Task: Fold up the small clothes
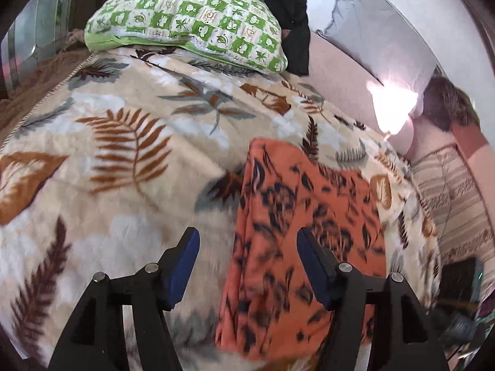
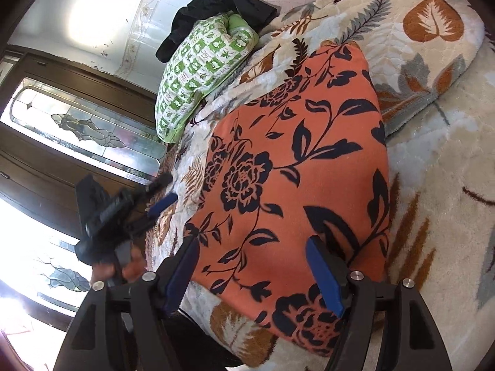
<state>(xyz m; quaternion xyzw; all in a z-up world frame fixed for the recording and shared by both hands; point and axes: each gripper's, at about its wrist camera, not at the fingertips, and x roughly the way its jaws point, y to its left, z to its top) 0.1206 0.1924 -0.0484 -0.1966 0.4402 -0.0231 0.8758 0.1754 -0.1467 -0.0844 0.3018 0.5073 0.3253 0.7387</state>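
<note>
The orange floral cloth lies folded flat on the leaf-print blanket of the bed, its near end cut off behind the right gripper, which hangs over it with jaws spread and nothing held. The left gripper is likewise released above the cloth's blurred edge. At 11 o'clock sits a green checked pillow, partly hidden under a black garment.

surface: leaf-print blanket | on it: orange floral cloth, green checked pillow
</note>
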